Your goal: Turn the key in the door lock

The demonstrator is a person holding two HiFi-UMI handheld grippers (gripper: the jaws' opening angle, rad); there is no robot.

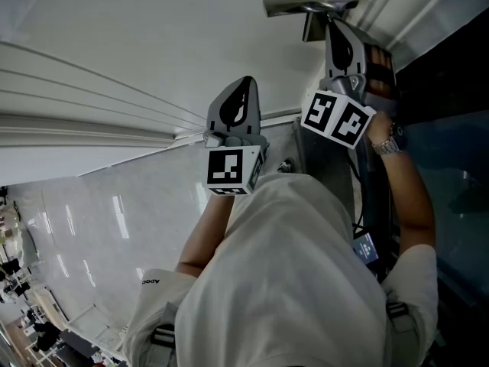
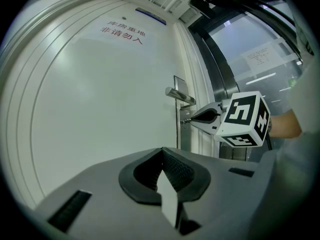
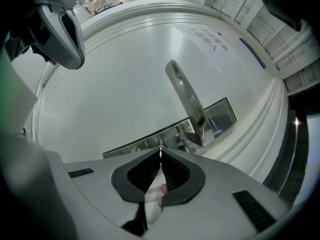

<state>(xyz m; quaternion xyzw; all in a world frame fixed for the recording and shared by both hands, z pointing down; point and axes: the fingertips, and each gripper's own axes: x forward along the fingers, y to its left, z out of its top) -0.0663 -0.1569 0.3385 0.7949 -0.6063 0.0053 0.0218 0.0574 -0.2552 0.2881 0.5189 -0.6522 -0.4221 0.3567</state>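
A white door [image 1: 153,44] carries a metal lever handle [image 1: 306,4] on a long lock plate [image 3: 222,115]. My right gripper [image 3: 160,151] points level at that plate just below the handle [image 3: 187,96]. Its jaws are closed, and a small metal key [image 3: 160,147] is pinched at their tips, right against the plate. In the left gripper view the right gripper [image 2: 192,119] touches the lock under the handle [image 2: 180,96]. My left gripper [image 2: 163,153] hangs in front of the door panel, left of the lock, shut and empty. The keyhole itself is hidden behind the right jaws.
Red characters [image 2: 122,32] are printed high on the door. A dark metal and glass frame [image 2: 225,69] borders the door on the lock side. A glossy pale floor [image 1: 84,228] lies below. The person's white shirt [image 1: 290,281] fills the lower head view.
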